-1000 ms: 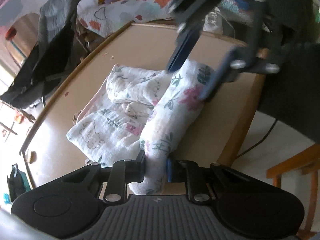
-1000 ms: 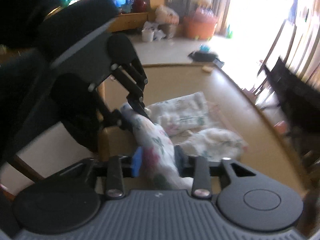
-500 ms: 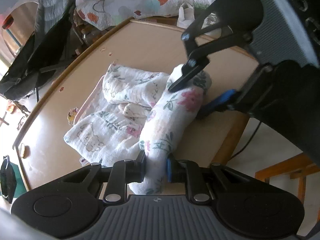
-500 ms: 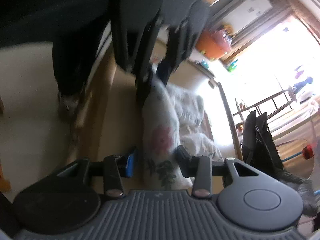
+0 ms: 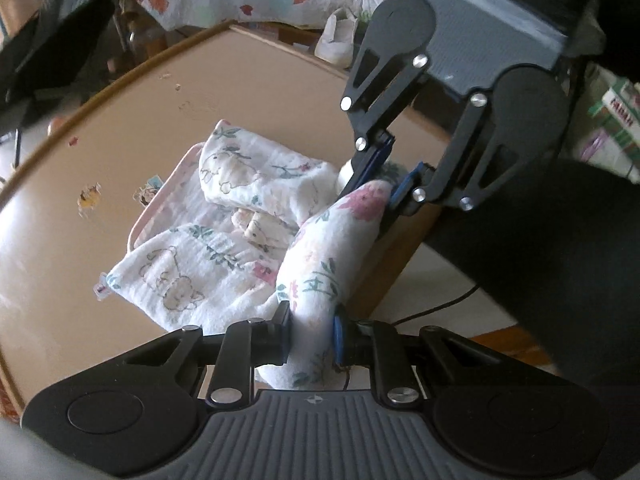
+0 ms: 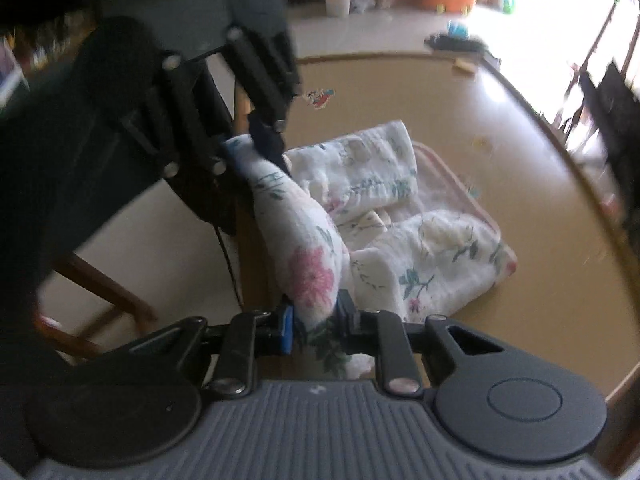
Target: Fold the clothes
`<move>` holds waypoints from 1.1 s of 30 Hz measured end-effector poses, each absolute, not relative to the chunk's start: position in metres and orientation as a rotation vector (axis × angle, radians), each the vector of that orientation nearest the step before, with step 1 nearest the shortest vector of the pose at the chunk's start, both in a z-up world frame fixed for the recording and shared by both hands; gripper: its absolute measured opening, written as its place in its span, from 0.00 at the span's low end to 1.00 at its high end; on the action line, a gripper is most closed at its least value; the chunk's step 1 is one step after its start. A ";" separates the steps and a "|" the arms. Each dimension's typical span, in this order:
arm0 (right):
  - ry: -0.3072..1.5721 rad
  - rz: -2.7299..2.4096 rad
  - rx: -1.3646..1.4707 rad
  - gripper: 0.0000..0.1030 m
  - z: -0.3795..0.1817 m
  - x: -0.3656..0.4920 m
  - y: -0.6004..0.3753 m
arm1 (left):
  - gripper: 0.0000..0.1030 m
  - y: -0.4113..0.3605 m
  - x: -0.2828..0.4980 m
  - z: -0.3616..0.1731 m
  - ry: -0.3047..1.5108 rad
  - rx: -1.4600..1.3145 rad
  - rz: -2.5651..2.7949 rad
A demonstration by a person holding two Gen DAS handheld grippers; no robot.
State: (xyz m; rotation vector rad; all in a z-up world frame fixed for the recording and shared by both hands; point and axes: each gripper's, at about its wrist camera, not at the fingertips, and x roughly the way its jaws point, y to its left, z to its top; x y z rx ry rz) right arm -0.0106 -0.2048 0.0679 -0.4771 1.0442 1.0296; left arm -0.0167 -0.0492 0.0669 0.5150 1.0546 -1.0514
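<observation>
Both grippers' fingers (image 5: 285, 334) clamped on floral cloth (image 5: 320, 264) at table (image 5: 120, 128) edge, chair (image 6: 100, 284) alongside.

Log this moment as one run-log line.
left gripper: shut on floral cloth | right gripper: just closing, shut on same cloth | rest on table

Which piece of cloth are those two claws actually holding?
On the tan table lies a crumpled white floral cloth. At its near edge one fold is bunched into a roll, with a pink flower, and stretched between the two claws.
</observation>
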 end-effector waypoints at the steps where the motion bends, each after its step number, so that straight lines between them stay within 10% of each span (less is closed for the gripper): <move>1: 1.083 1.033 -0.437 0.21 0.067 -0.002 -0.207 | 0.20 -0.048 -0.016 0.067 1.061 0.502 -1.047; 33: 1.471 1.101 -0.102 0.19 0.045 0.073 -0.222 | 0.36 -0.015 -0.011 0.052 0.922 0.338 -0.801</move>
